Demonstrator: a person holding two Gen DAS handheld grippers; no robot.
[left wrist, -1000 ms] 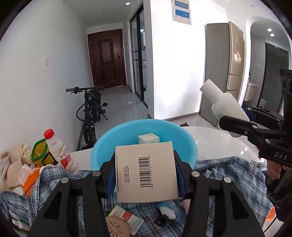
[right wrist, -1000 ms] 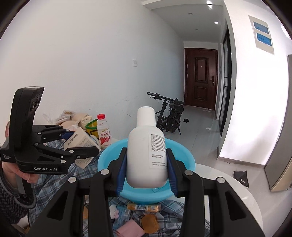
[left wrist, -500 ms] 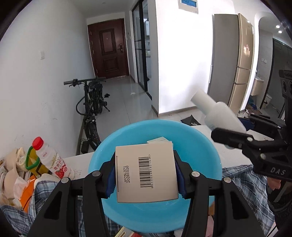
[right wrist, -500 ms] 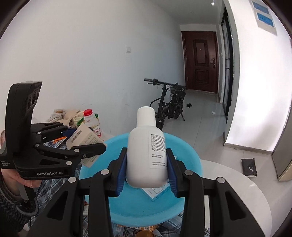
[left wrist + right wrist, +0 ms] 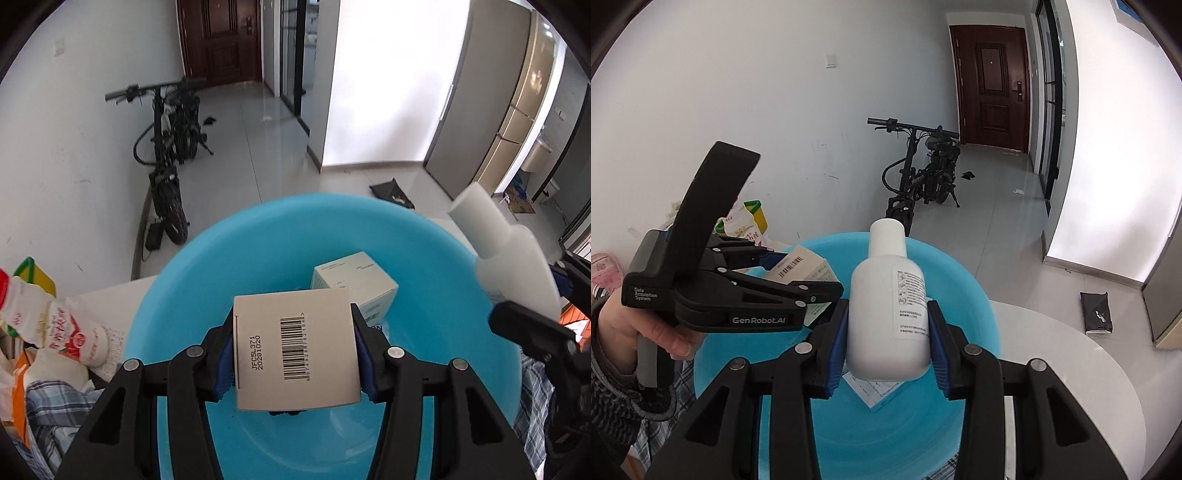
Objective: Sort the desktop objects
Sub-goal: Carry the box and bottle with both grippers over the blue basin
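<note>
My left gripper [image 5: 295,347] is shut on a beige barcoded box [image 5: 295,350] and holds it over the blue basin [image 5: 229,258]. A small white box [image 5: 354,284] lies inside the basin. My right gripper [image 5: 888,332] is shut on a white bottle [image 5: 888,306] and holds it above the basin [image 5: 960,295], beside the left gripper [image 5: 812,284]. The bottle also shows at the right of the left wrist view [image 5: 506,254]. The beige box shows in the right wrist view [image 5: 798,264].
A red-capped drink bottle [image 5: 55,325] and bags lie left of the basin on a plaid cloth [image 5: 44,410]. The round white table [image 5: 1071,362] extends right. A black bicycle [image 5: 923,173] stands on the floor beyond.
Both grippers have moved forward and down over the basin with their objects. The basin now fills the lower part of both views.
</note>
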